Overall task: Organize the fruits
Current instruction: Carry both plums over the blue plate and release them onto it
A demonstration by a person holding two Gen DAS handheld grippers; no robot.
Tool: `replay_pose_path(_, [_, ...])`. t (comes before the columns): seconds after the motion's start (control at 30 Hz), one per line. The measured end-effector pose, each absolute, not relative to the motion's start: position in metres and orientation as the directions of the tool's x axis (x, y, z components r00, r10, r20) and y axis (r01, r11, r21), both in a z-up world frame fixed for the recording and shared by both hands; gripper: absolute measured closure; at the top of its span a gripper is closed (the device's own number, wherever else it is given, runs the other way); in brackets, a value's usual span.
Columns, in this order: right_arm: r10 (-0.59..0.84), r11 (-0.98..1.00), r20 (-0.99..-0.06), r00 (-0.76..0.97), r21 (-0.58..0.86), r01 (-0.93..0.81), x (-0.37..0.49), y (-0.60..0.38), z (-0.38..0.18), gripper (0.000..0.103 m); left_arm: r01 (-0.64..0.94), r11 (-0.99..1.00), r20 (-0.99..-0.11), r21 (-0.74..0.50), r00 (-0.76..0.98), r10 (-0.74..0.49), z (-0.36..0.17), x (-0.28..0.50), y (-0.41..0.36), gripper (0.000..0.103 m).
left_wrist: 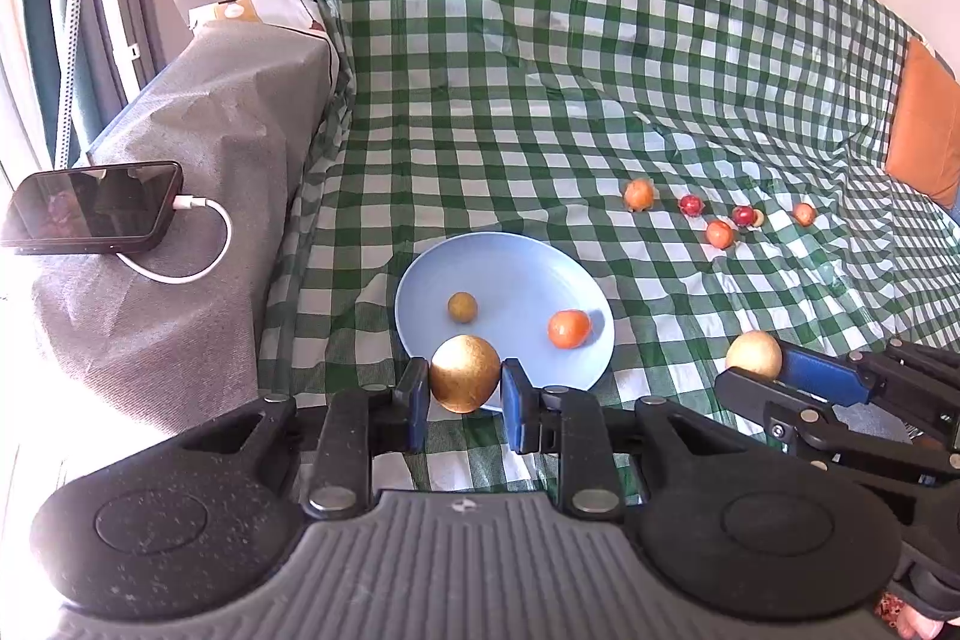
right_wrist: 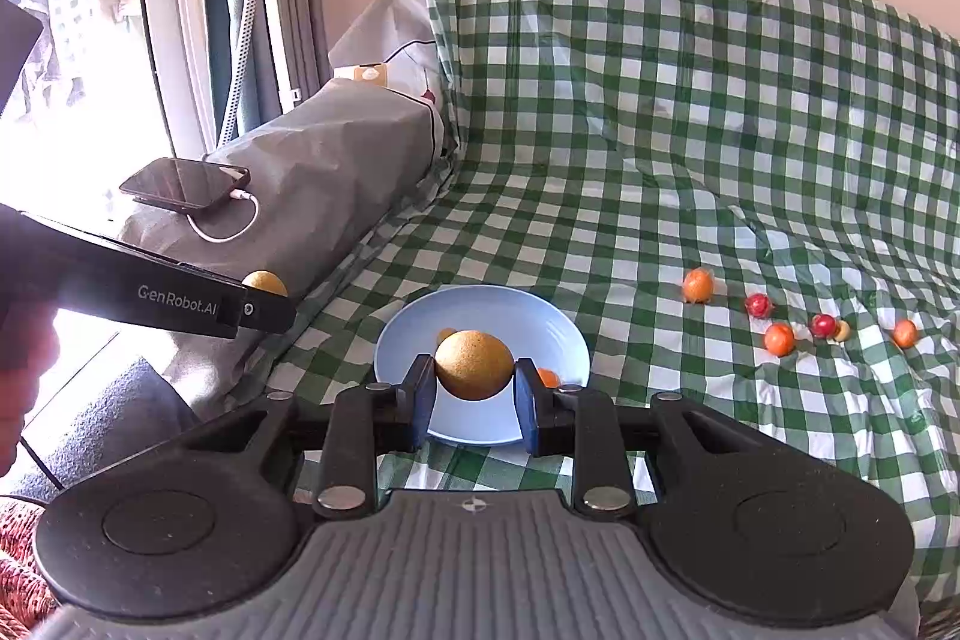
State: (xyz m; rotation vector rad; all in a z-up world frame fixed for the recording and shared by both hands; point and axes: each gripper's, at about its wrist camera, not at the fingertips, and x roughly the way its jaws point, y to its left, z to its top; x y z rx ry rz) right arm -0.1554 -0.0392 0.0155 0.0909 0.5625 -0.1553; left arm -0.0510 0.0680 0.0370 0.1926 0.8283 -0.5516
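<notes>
Left wrist view: left gripper point(left_wrist: 465, 388) clamps a golden-brown round fruit point(left_wrist: 464, 373) over the near rim of the pale blue plate point(left_wrist: 510, 274). Plate contents: small brown fruit point(left_wrist: 462, 307), orange fruit point(left_wrist: 568, 328). Five small red and orange fruits point(left_wrist: 719, 233) lie scattered on the green checked cloth point(left_wrist: 540, 70).

Right wrist view: right gripper point(right_wrist: 474, 385) grips a speckled tan fruit point(right_wrist: 474, 365) above the plate.
</notes>
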Motion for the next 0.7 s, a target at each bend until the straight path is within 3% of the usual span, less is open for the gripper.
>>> replay_pose_path(0.7, [-0.126,0.974,-0.611,0.781,0.074,0.215,-0.087,-0.083,-0.012,0.074,0.518,0.854,-0.762,-0.048,0.534,-0.367,0.015,0.034,0.012,0.075])
